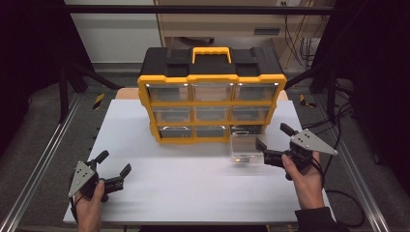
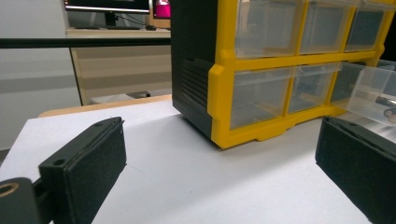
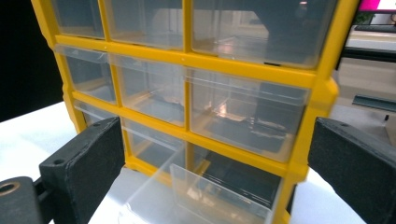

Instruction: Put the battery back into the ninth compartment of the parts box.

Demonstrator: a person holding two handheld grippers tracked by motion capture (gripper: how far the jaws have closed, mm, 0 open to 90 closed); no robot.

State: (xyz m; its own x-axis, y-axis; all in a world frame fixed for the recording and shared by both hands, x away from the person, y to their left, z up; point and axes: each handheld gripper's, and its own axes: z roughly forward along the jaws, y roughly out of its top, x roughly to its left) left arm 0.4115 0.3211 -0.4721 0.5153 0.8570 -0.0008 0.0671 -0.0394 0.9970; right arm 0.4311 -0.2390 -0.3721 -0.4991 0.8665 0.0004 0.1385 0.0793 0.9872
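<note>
The right gripper (image 1: 273, 142) is spread wide just behind the clear drawer (image 1: 245, 147), which sits pulled out from the cabinet (image 1: 211, 104). A careless nudge could tip it. The left gripper (image 1: 115, 163) idles, spread.

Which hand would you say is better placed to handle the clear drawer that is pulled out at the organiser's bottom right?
Right, probably. The right gripper sits open beside the pulled-out drawer, facing it. The left gripper is open near the table's front left, farther away.
</note>
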